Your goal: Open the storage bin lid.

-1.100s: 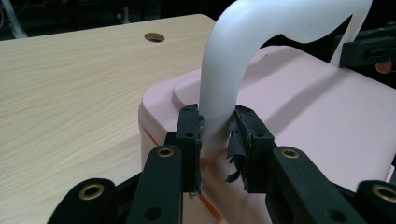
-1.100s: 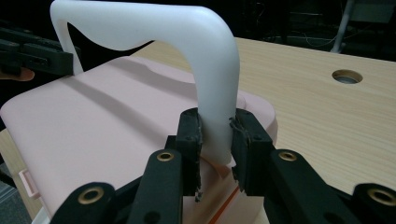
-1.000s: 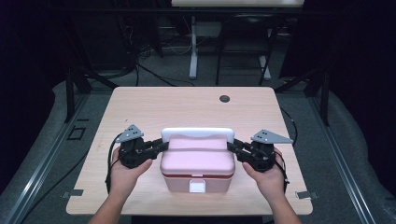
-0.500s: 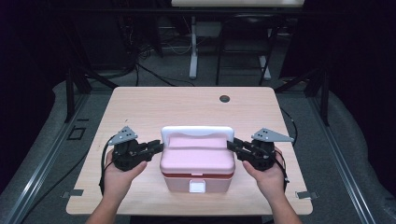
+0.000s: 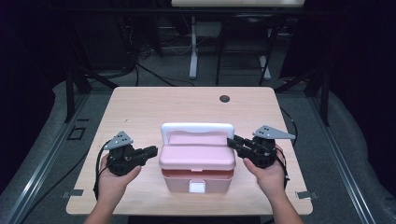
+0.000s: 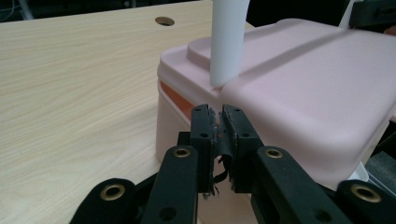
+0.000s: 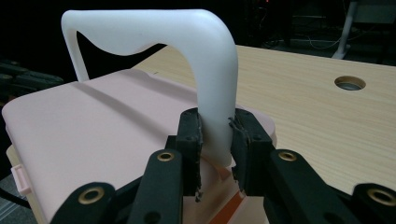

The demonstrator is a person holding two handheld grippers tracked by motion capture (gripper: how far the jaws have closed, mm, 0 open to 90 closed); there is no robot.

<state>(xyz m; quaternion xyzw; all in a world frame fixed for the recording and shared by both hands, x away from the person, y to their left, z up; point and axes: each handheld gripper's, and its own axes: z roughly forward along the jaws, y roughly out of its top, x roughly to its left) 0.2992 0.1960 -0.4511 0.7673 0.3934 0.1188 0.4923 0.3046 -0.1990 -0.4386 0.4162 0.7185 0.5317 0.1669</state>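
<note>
My right gripper (image 7: 215,140) clamps the white handle (image 7: 205,88) | my left gripper (image 6: 219,126) closed on nothing, just beside the pink box (image 5: 197,161) | box sits near the table's (image 5: 140,107) front edge, between both hands

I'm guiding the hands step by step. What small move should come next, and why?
Probably bring the left gripper back to the white plastic handle. Its jaws are shut on nothing, short of the pink plastic lunch box, while the right gripper clamps the handle's other leg alone.
</note>
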